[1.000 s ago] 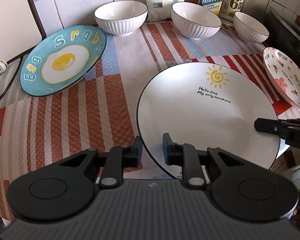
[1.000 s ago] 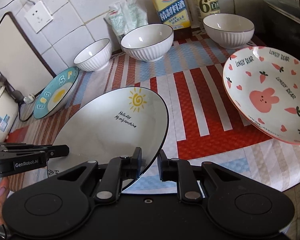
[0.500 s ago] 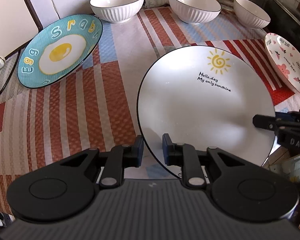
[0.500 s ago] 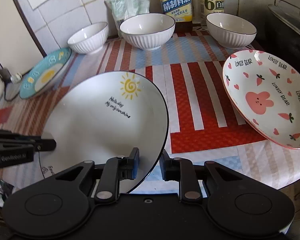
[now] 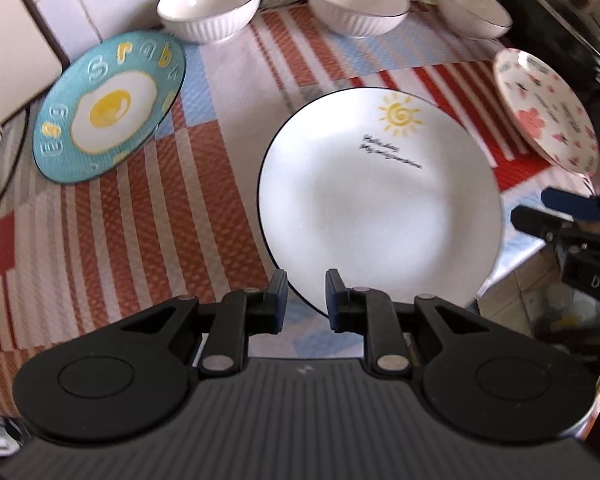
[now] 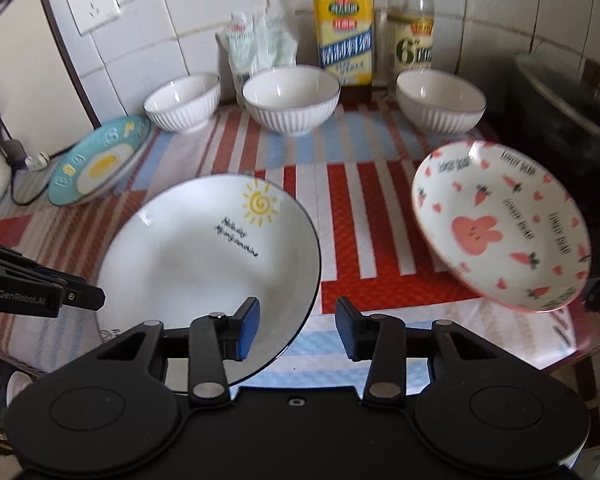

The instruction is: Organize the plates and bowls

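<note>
A white plate [image 5: 380, 216] with a yellow sun drawing hangs a little above the striped tablecloth. My left gripper [image 5: 305, 300] is shut on its near rim. In the right wrist view the same white plate [image 6: 204, 272] has its rim between the jaws of my right gripper [image 6: 296, 328], which are opening with the pads clear of it. A blue fried-egg plate [image 5: 108, 108] lies tilted at the left. A pink rabbit plate [image 6: 500, 228] lies tilted at the right. Three white ribbed bowls [image 6: 290, 98] stand in a row at the back.
Two bottles [image 6: 344, 36] and a plastic bag [image 6: 260, 44] stand against the tiled wall behind the bowls. A black pot [image 6: 560, 120] sits at the far right. A board [image 6: 24, 72] leans at the left, above a cable. The table's front edge runs just below the plate.
Both grippers have risen, with the white plate going up in the left one. The right jaws, shut on the plate's rim before, have spread apart and let go of it.
</note>
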Demonstrator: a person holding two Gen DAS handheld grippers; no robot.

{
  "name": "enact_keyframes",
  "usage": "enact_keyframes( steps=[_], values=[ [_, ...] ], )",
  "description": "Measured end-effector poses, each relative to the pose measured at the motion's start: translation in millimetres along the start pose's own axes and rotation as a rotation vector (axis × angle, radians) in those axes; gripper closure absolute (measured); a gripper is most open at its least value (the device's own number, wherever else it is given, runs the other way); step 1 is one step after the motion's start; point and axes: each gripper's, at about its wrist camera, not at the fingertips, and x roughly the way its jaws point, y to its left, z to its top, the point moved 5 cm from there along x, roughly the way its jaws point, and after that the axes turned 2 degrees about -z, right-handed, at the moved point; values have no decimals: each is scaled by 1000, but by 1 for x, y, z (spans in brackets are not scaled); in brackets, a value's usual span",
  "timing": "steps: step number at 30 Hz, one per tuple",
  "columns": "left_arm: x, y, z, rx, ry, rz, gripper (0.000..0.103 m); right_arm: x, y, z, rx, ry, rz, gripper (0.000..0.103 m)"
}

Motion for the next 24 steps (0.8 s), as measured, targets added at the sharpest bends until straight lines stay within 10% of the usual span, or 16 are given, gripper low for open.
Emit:
enact_keyframes(
  steps=[24],
  values=[
    [-131,-90,31,219,-179,-104,55,-152,-39,20,-119,-206,-58,34]
  ],
)
